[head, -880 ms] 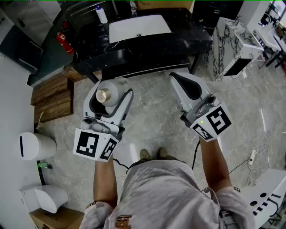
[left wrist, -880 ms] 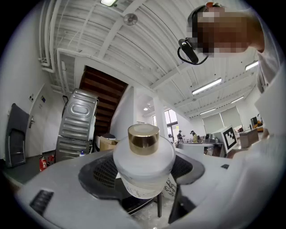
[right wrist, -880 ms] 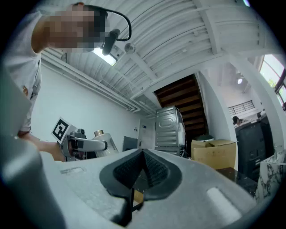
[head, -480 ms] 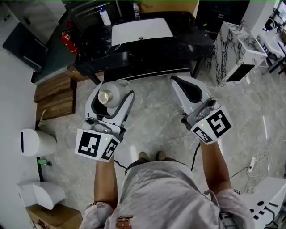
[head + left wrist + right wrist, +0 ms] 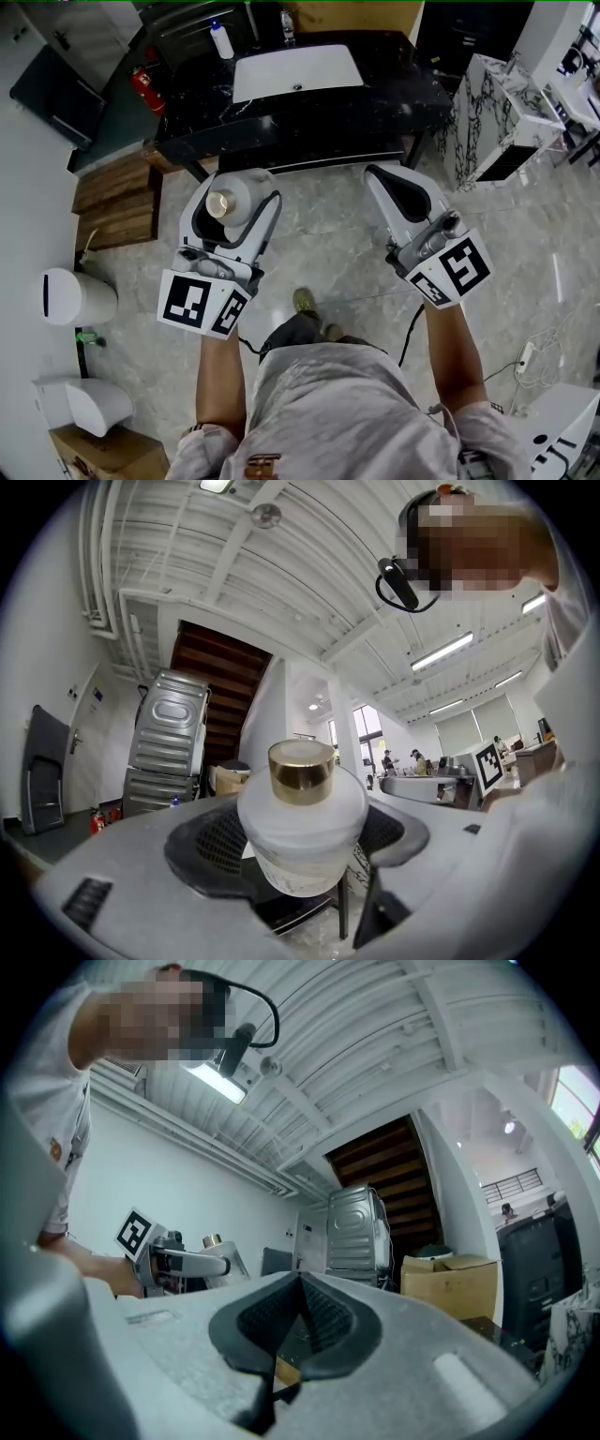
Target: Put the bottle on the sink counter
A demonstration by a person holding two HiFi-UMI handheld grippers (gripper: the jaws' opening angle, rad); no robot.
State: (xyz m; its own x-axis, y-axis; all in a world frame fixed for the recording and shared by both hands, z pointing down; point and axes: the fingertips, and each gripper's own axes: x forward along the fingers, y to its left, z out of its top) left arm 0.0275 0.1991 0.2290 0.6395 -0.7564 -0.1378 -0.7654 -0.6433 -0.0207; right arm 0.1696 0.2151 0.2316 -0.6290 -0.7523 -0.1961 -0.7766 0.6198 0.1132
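Here we see bottle [image 5: 300,827] pinched between left gripper [image 5: 239,195] jaws: squat frosted-white body, rounded shoulder, shiny gold cap, upright. We hold it over floor [image 5: 319,248], short of black marble surface [image 5: 403,89] at 12 o'clock. Right gripper [image 5: 398,178] at bottle's 3 o'clock, jaws pressed together, empty.

The floor [image 5: 319,234] is pale grey marble tile. A black counter [image 5: 403,94] with a white basin [image 5: 295,70] stands at the far side. A red extinguisher [image 5: 143,84] is to its left and a white veined cabinet [image 5: 487,112] to its right. Wood planks [image 5: 112,202] and a white bin [image 5: 75,300] lie by the left wall [image 5: 19,234]. The white ribbed ceiling [image 5: 234,564] carries strip lights [image 5: 441,652]. Dark stairs [image 5: 220,691] rise behind a grey metal machine [image 5: 169,742].
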